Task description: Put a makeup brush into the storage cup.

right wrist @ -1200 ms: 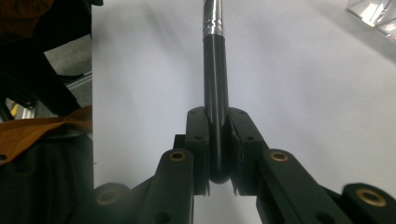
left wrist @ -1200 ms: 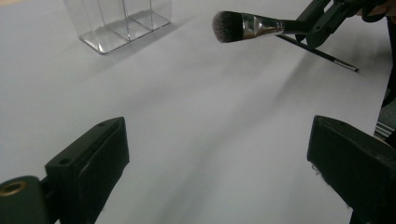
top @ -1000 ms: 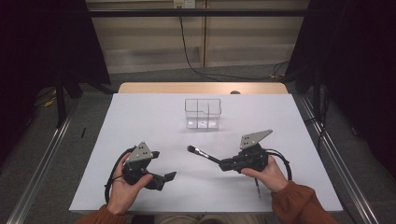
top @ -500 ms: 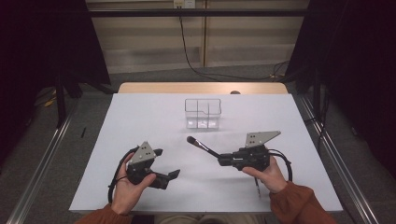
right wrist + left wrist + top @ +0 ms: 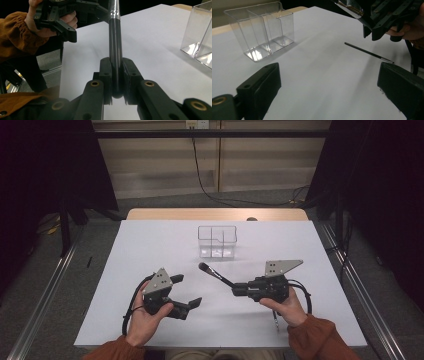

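My right gripper (image 5: pixel 235 291) (image 5: pixel 116 75) is shut on the black handle of a makeup brush (image 5: pixel 215 274) (image 5: pixel 115 50). The brush points left and away, toward the clear plastic organizer (image 5: pixel 217 241) (image 5: pixel 262 30) (image 5: pixel 200 32), which has several compartments and stands on the white table (image 5: pixel 150 245). At the near left my left gripper (image 5: pixel 187 290) (image 5: pixel 329 87) is open, with nothing between its jaws. The right gripper view shows the left gripper (image 5: pixel 62 15) farther off, and the left gripper view shows the right gripper (image 5: pixel 387 17).
A thin black stick (image 5: pixel 368 52) (image 5: pixel 274 320) lies on the table beside the right hand. Cables trail from both grippers. The table's wooden far edge (image 5: pixel 215 214) lies behind the organizer, and metal rails run along both sides.
The brush's head has swung slightly up and away, toward the organizer, in the right gripper. The left hand has stayed put.
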Tool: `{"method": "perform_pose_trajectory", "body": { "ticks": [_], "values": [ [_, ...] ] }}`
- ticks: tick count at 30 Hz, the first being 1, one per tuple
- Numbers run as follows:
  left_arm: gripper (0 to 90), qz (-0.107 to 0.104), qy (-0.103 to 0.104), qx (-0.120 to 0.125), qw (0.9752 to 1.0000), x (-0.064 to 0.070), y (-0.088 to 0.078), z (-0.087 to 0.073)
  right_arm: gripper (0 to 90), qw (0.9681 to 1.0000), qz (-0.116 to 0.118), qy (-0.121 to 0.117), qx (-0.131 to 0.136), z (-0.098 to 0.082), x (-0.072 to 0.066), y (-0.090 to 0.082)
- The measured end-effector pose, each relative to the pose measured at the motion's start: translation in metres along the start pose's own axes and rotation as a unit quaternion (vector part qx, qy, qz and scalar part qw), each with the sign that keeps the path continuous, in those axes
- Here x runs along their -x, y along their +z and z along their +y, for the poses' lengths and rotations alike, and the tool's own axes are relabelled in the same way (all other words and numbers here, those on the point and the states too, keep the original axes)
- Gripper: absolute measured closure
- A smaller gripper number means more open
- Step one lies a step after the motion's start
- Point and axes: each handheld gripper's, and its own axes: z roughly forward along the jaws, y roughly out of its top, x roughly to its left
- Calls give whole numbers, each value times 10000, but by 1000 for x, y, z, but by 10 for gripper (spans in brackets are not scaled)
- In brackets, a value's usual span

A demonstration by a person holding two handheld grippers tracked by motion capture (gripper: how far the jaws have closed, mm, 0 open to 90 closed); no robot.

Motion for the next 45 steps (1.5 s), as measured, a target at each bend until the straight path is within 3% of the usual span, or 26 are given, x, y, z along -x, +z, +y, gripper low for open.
{"method": "perform_pose_trajectory", "body": {
  "ticks": [9, 11, 14, 16, 18, 21, 27, 33, 36, 42, 45],
  "values": [
    [62, -209, -31, 154, 9997, 1, 8, 8, 797, 10000, -23, -94, 15, 1, -2, 0],
    [62, -181, 70, 180, 9996, 2, 11, 11, 797, 9999, -34, -103, 17, 1, -2, 1],
    [62, -347, 61, 225, 9991, 4, 17, 16, 797, 9999, -67, -115, 35, 2, -1, 1],
    [60, -344, 178, 218, 9990, 6, 20, 19, 797, 9999, -100, -121, 60, 2, 0, 0],
    [46, -448, 111, 289, 9985, 5, 23, 20, 796, 9998, -113, -142, 54, 2, 0, 0],
    [42, -359, 86, 276, 9989, 6, 27, 22, 797, 9998, -116, -154, 70, 2, 0, 0],
    [43, -435, -18, 288, 9986, 8, 35, 26, 797, 9997, -143, -163, 53, 1, 1, 0],
    [148, -525, 86, 344, 9980, 13, 46, 29, 796, 9997, -166, -174, 98, 2, 0, -1],
    [164, -473, -29, 379, 9982, 13, 49, 30, 796, 9997, -172, -161, 93, 1, 1, -1],
    [287, -566, -168, 397, 9975, 9, 51, 30, 796, 9997, -164, -174, 62, 0, 1, 0],
    [341, -573, -154, 400, 9974, 9, 50, 30, 796, 9996, -167, -205, 44, 0, 1, 1]
  ]
}}
